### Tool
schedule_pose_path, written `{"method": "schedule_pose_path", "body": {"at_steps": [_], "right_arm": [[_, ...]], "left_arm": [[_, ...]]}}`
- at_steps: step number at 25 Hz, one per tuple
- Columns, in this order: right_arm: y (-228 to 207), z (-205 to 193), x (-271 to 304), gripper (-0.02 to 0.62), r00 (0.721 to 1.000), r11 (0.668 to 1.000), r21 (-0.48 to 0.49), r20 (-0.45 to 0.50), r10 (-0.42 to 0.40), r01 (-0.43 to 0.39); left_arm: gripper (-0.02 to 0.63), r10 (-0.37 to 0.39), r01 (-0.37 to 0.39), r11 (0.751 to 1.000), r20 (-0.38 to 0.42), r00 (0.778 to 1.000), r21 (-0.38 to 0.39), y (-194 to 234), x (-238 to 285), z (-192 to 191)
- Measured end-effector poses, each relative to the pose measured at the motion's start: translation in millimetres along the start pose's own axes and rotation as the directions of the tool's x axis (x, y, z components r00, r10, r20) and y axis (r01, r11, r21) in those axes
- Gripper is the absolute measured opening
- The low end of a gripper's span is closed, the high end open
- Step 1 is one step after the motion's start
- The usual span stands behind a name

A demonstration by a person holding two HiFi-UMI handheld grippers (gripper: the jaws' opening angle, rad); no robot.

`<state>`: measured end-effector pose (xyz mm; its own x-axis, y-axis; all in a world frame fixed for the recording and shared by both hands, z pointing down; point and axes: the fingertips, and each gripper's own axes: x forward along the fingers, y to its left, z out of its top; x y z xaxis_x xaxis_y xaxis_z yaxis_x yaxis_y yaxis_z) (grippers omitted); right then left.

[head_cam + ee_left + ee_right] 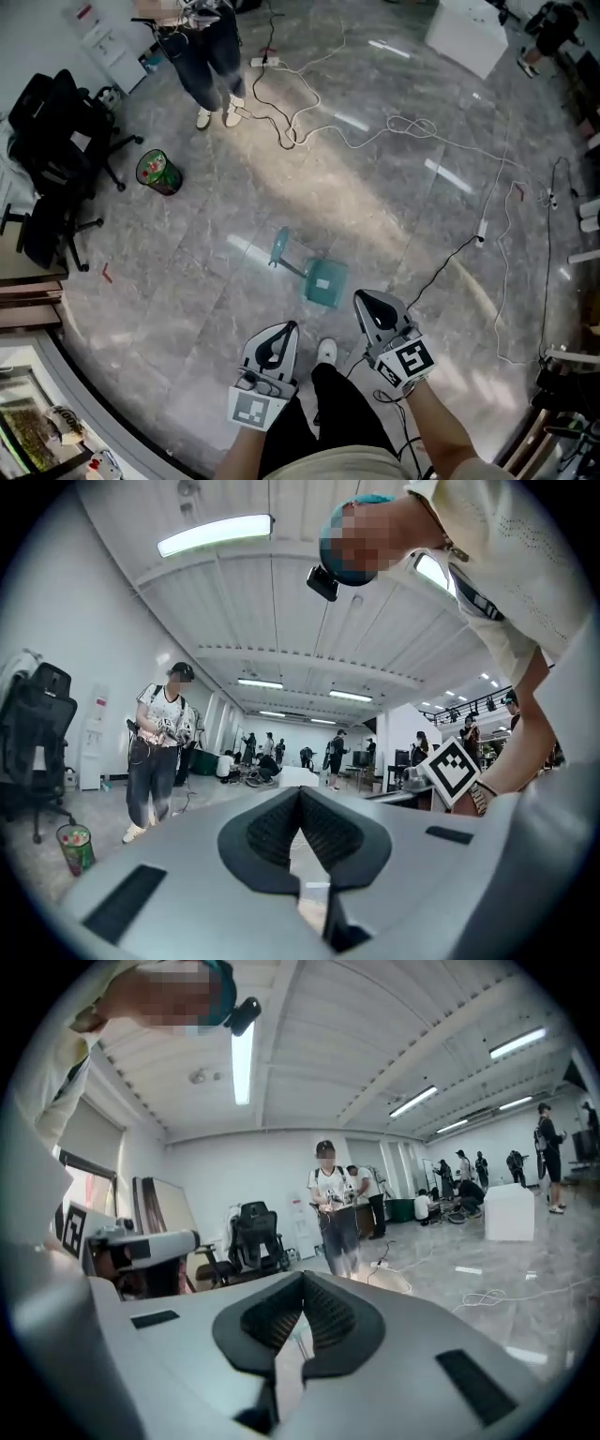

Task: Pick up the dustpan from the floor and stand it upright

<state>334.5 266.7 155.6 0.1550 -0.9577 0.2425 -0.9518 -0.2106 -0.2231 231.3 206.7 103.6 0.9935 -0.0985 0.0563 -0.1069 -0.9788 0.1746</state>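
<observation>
Both grippers are up close to the lens here, left gripper [284, 328] and right gripper [362, 300]. In their own views each has its jaws pressed together with nothing between them, so neither is holding anything. The teal dustpan [324, 283] sits on the grey floor [403, 197] just ahead of the wearer's white shoe [326, 351], with its long handle [286, 253] running off up and to the left. Honestly can't tell from this steep angle whether it's propped upright or lying tilted. If it's upright, my worry is that the shiny floor lets the base slide and the tall handle tips it over, or a shoe bumps it since it's so near. If it's down, shut jaws would just shove the handle, so they'd need to open first. Position-wise, the pan is just beyond and between the two gripper tips, closer to the right one and touching neither. Further out there's a black cable [441, 267] snaking close on the right, white cables [309, 117] beyond, a green bin [159, 172] and an office chair [56, 141] to the left, and a person [211, 56] standing at the far side.
</observation>
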Motion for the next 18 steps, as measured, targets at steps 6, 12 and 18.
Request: {"method": "schedule_pose_path", "body": {"at_steps": [6,12,18], "right_arm": [[93,75,-34,0.018,0.995,0.998,-0.039,0.087,0.052,-0.049],[142,106,-75,0.018,0.988,0.999,-0.031,0.15,0.021,-0.017],[196,109,-109,0.018,0.99,0.999,-0.026,0.135,-0.031,0.034]], "left_arm": [[0.011,-0.052,0.051,0.999,0.059,0.997,0.008,-27,-54,75],[0.011,-0.087,0.084,0.995,0.06,0.994,0.055,-38,-106,101],[0.011,-0.072,0.069,0.995,0.05,0.996,0.069,-33,-172,121]]}}
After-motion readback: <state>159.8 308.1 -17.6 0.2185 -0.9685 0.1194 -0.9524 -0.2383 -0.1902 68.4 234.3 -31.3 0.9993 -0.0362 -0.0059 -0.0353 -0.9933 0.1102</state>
